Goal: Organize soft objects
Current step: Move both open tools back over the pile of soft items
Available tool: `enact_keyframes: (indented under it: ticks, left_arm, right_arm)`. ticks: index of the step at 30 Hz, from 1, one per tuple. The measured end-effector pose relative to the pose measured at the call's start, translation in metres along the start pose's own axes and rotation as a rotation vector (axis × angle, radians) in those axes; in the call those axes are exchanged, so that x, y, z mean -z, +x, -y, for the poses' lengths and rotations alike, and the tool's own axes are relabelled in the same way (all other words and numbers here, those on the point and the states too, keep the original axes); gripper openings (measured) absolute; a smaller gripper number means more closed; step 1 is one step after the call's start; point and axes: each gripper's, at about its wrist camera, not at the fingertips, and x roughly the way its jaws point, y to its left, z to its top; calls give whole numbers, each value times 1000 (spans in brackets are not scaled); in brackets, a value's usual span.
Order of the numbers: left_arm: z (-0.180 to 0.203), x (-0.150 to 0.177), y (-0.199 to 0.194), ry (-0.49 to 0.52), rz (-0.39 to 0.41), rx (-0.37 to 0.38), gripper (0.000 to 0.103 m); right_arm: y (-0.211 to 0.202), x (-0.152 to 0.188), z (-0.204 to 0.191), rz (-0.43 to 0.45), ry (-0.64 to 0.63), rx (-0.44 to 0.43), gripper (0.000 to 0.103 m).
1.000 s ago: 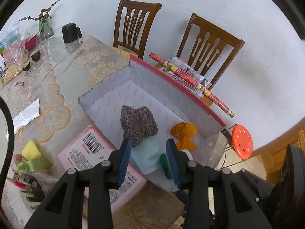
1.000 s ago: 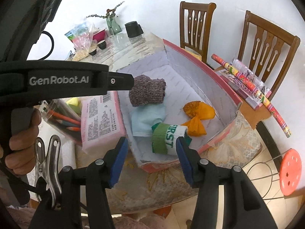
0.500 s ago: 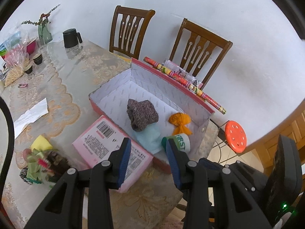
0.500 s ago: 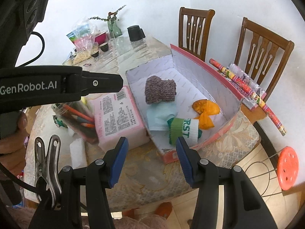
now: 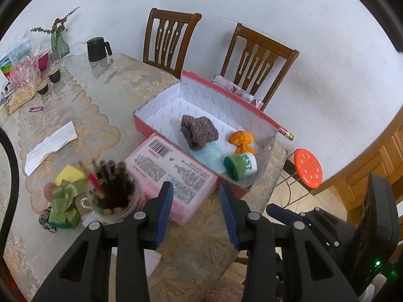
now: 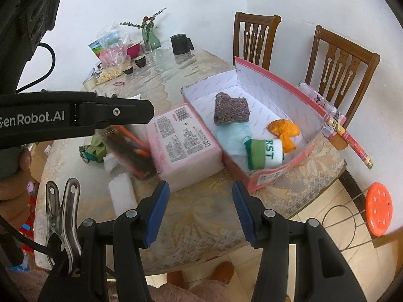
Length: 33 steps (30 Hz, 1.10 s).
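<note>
Socks and cloths are lying in the box at the table's far corner: a speckled sock toward the middle, a blue cloth just in front of it, a green-and-white sock at the near end wall, and an orange cloth beside the tall back wall. The left gripper is hanging above the near table edge, tilted down, its blue pads standing apart with nothing between them. The right gripper is hovering over the same edge, also tilted down, jaws apart and empty; a hand is gripping the left tool's handle at the left of that view. A pink pack is sitting against the box's near long side, with a pencil jar and a green ribbon bundle further left. The table is wearing a lace cloth under glass; a mug, vase and bags are crowding its far end. Two chairs are standing by the white wall behind the box, and an orange stool is sitting on the tiled floor past the corner. The table strip in front of both grippers is lying bare.
</note>
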Motion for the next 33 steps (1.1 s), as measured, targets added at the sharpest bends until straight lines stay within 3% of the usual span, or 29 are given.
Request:
enact_keyframes:
  ticks: [16, 33]
  left_arm:
    - [-54, 44, -33, 6, -13, 1, 40]
    - [-146, 82, -35, -132, -49, -59, 40]
  right_arm:
    - [1, 24, -58, -29, 0, 13, 53]
    - [34, 29, -123, -111, -116, -25, 53]
